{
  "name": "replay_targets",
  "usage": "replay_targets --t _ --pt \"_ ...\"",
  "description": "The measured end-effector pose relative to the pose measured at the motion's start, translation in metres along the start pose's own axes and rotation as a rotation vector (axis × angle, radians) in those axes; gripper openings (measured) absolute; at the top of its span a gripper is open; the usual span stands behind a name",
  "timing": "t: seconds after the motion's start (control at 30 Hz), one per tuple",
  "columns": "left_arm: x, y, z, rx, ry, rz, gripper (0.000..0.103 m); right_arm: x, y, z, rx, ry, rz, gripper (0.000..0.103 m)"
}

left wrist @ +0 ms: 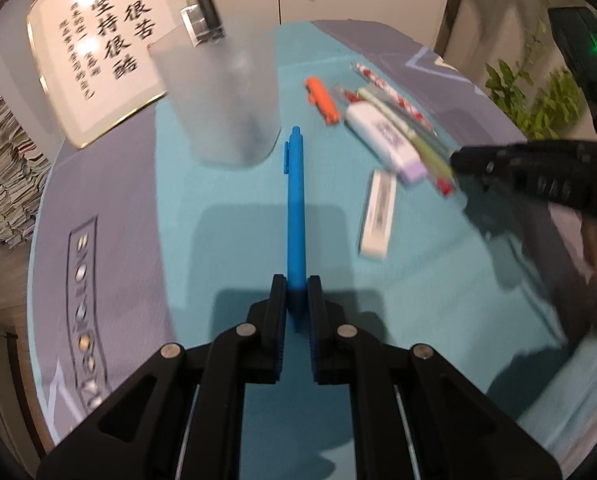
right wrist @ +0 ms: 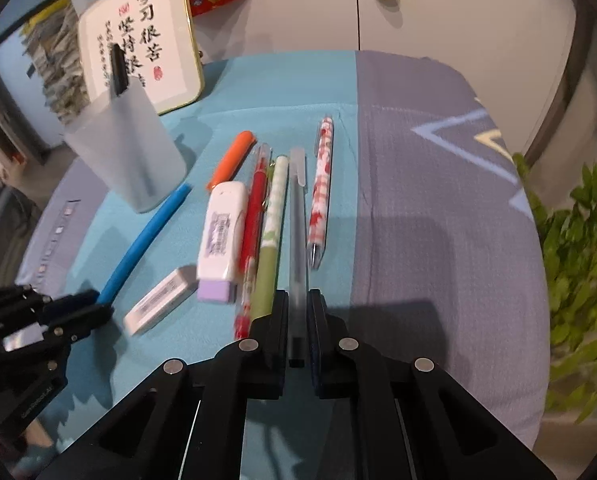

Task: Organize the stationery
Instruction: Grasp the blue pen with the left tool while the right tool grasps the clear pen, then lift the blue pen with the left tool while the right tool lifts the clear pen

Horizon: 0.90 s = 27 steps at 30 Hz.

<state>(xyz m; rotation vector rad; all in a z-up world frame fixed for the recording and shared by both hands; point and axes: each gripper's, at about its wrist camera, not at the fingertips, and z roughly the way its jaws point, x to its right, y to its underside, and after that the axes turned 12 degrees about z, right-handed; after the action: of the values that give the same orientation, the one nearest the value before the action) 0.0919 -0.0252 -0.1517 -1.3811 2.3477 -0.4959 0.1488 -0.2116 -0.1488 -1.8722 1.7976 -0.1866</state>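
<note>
1. The left wrist view is taken close above the left gripper (left wrist: 297, 296), angled steeply down onto the table (left wrist: 226, 184).
2. The right wrist view is taken likewise above the right gripper (right wrist: 297, 308).
3. The frosted cup (left wrist: 222, 100), blue pen (left wrist: 296, 208) and framed sign (left wrist: 94, 52) are shared by both views.

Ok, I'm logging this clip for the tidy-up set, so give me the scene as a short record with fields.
surface: table under a teal and grey cloth
left gripper: shut on the blue pen
right gripper: shut on the grey translucent pen
holder: frosted cup, upright, a black pen in it
loose on cloth: orange marker, red pen, green pen, red-patterned pen, correction tape, white eraser
behind: framed calligraphy
</note>
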Motion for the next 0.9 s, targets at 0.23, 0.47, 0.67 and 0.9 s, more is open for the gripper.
replay_targets --t 0.23,0.47,0.67,0.9 --pt "0.009 0.031 -0.018 -0.022 0.027 0.083 0.011 0.014 0.044 -0.024 -0.108 0.024 -0.079 0.009" --pt "0.008 0.022 -0.022 0.025 0.020 0.062 0.038 0.010 0.068 -0.045 -0.143 -0.006 -0.141 0.015" --pt "0.001 0.000 -0.020 0.053 0.020 0.033 0.038 0.006 0.048 -0.050 -0.053 -0.034 -0.083 0.040" --pt "-0.005 -0.018 -0.007 0.045 0.024 0.010 0.038 -0.006 0.029 -0.032 -0.016 0.002 -0.073 0.040"
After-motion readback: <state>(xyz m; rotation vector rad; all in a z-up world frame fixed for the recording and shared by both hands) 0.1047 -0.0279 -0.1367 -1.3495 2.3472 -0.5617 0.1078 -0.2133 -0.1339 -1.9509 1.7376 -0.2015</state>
